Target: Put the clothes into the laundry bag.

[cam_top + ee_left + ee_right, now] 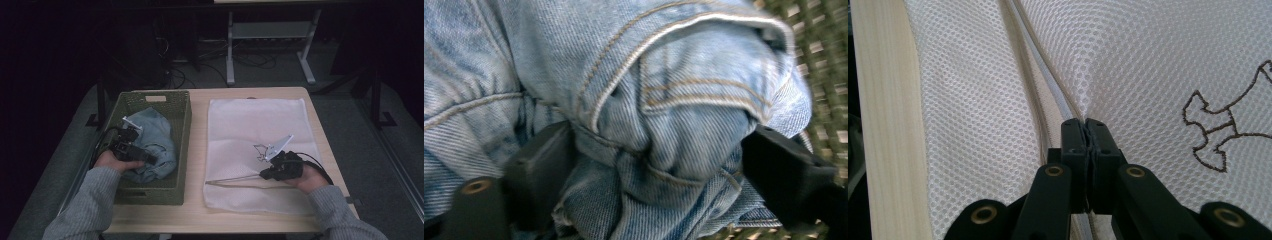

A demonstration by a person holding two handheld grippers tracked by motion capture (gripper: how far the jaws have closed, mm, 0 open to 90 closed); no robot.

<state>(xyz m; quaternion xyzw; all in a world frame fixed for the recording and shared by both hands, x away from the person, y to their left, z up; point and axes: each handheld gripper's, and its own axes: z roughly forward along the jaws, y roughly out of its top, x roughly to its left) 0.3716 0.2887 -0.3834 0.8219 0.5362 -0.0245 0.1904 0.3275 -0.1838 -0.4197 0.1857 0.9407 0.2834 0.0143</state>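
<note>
My left tool [150, 158] sits down in the green basket [182, 125] at the worktop's left edge, its jaws spread wide around a bunched fold of the denim jeans [684, 125], a pad on either side, not yet squeezing. My right tool [1087, 131] is clenched on the mesh laundry bag [240, 125] beside its zipper, near the front edge. The bag lies to the basket's right on the pale wooden worktop [200, 210]; the room beyond is dark.
</note>
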